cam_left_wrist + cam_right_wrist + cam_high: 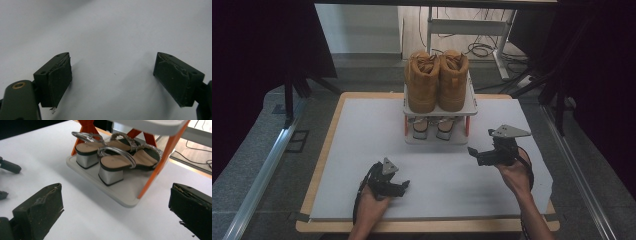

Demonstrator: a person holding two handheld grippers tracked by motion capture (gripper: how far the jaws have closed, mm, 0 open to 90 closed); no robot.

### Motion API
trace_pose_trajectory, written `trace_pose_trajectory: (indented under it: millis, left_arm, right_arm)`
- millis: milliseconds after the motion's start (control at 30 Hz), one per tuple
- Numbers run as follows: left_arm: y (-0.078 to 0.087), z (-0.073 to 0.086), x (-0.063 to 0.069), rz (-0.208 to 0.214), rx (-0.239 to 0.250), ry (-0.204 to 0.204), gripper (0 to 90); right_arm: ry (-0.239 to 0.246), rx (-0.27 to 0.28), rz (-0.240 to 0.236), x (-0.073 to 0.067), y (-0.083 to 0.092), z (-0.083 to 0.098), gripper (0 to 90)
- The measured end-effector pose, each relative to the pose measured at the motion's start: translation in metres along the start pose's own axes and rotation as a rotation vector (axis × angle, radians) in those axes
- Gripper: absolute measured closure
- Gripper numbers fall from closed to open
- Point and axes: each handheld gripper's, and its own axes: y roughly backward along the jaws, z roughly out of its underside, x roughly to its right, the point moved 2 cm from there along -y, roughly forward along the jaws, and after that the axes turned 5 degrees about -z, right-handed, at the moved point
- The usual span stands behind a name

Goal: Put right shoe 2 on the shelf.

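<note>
The right tool (116,212), jaws wide and empty, faces the silver sandals (117,160) on the lower shelf of the rack (120,195) on the surface (362,150), light, stiff-heeled shoes probably best pinched at the block heel, while the left tool (112,77) rests open, empty.

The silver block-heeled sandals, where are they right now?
The silver block-heeled sandals sit side by side on the lower shelf of the small white rack with orange legs, under the tan lace-up boots, at the table's far middle.
</note>
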Motion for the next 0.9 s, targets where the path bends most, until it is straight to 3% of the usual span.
trace_pose_trajectory:
  millis: [900]
  left_arm:
    - [0.000,0.000,0.001,-0.002,0.006,0.011,14.9]
  right_arm:
    - [-0.079,-0.078,0.042,0.010,0.012,0.070,0.0]
